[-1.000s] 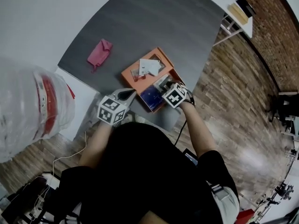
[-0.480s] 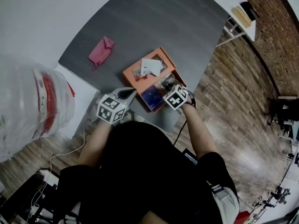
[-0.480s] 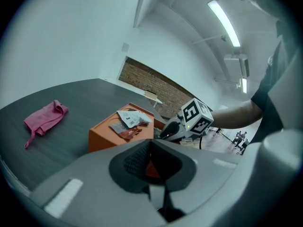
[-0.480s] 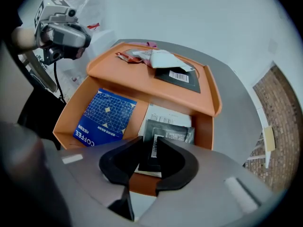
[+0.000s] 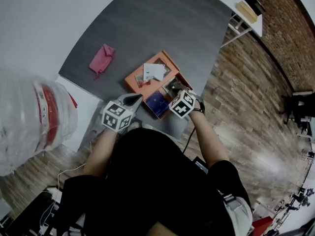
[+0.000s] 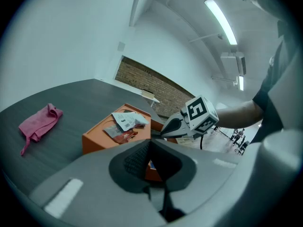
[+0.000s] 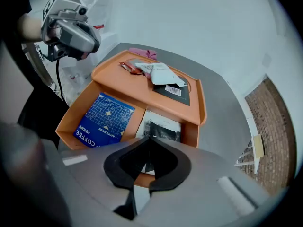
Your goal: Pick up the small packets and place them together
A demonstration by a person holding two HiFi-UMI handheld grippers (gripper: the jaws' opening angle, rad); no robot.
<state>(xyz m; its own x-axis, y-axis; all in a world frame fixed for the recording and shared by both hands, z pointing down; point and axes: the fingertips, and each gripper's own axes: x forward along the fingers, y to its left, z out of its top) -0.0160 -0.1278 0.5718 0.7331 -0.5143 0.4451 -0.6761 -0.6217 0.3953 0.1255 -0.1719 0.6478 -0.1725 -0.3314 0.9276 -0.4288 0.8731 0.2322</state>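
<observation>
— While both tongs sit closed and empty, has anything been gathered?
— Not yet, I'd say. The right tongs (image 7: 150,138) hang just over the grey packet (image 7: 164,126), blue packet (image 7: 105,117) beside it. White and red packets (image 7: 158,72) lie beyond, on the box's (image 7: 118,86) upper shelf. The left tongs (image 6: 150,143) idle nearby.

Black shirt (image 5: 157,181) — grey left gripper (image 5: 134,99), right gripper (image 5: 173,85).

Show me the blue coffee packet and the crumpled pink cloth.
Blue coffee packet (image 7: 105,118): right gripper view, centre of its printed face.
Crumpled pink cloth (image 5: 101,58): head view, middle of the fabric.
</observation>
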